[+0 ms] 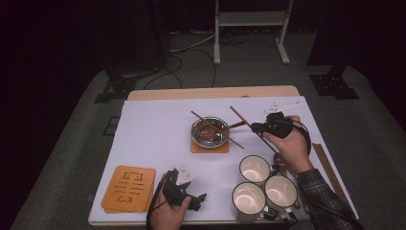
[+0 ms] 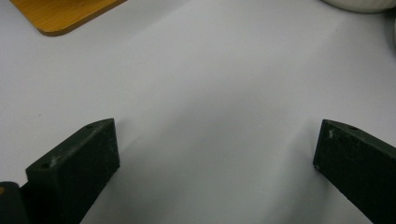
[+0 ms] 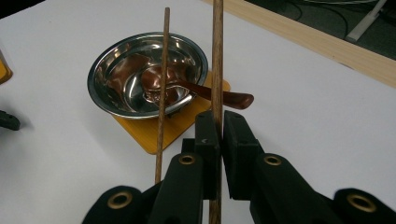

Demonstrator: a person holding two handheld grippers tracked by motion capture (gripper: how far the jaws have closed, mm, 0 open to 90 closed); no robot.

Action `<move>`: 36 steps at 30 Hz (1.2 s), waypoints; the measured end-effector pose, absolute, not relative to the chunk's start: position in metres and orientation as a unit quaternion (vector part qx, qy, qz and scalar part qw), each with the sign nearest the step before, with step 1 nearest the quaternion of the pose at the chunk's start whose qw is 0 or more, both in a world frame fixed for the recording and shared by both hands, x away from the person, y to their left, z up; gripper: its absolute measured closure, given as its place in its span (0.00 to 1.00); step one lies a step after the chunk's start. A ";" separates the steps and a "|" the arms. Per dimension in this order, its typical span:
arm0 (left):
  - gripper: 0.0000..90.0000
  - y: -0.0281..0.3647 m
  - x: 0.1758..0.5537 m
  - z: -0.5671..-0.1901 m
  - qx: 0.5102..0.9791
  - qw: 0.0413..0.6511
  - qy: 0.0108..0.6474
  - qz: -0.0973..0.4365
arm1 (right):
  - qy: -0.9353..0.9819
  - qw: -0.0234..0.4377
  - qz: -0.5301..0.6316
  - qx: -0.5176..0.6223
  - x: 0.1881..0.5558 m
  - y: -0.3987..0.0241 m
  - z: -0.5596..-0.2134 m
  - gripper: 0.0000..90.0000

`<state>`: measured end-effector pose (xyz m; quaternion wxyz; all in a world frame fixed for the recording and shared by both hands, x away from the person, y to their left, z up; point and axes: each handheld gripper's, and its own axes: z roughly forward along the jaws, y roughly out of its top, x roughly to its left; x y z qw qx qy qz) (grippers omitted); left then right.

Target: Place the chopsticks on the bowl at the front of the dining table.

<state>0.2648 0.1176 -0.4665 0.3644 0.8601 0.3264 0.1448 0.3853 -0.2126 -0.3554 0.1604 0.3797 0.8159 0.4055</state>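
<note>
Right gripper (image 3: 217,122): jaws pinched tight on one wooden chopstick (image 3: 217,56), just right of the metal bowl (image 3: 147,74). Held up off the white table cover (image 1: 153,139), with its far end poking past the bowl's right side. Same right gripper (image 1: 258,127) seen from the high view, in a hand just right of the bowl.

Second chopstick (image 3: 162,88) already lying across the bowl's rim, one end down on the cover in front of the bowl. Brown spoon (image 3: 187,86) sitting inside the bowl, handle sticking out to the right. Under the bowl, a small wooden coaster (image 3: 149,135).

Probably very light, this stick. Hard and stiff too, so no bending. Smooth and thin and round, so likely to slip or spin if held loose. Best held near the middle, flat between the pads, so neither end tips down. Gentle setting down, or a roll off the shiny rim.

Left gripper (image 2: 215,149): jaws wide apart, nothing between them, resting well in front of the bowl, close to a stack of coasters (image 1: 129,188). Three white mugs (image 1: 261,184) in front of the bowl, to the right.
</note>
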 end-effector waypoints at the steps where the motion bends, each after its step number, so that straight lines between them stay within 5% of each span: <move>1: 0.00 0.118 0.265 -0.467 0.860 0.364 0.326 0.145 | 0.816 0.161 0.406 0.380 0.386 -0.212 -0.355 0.94; 36: 0.00 0.118 0.265 -0.466 0.861 0.363 0.325 0.145 | 0.828 0.154 0.395 0.367 0.402 -0.188 -0.341 0.94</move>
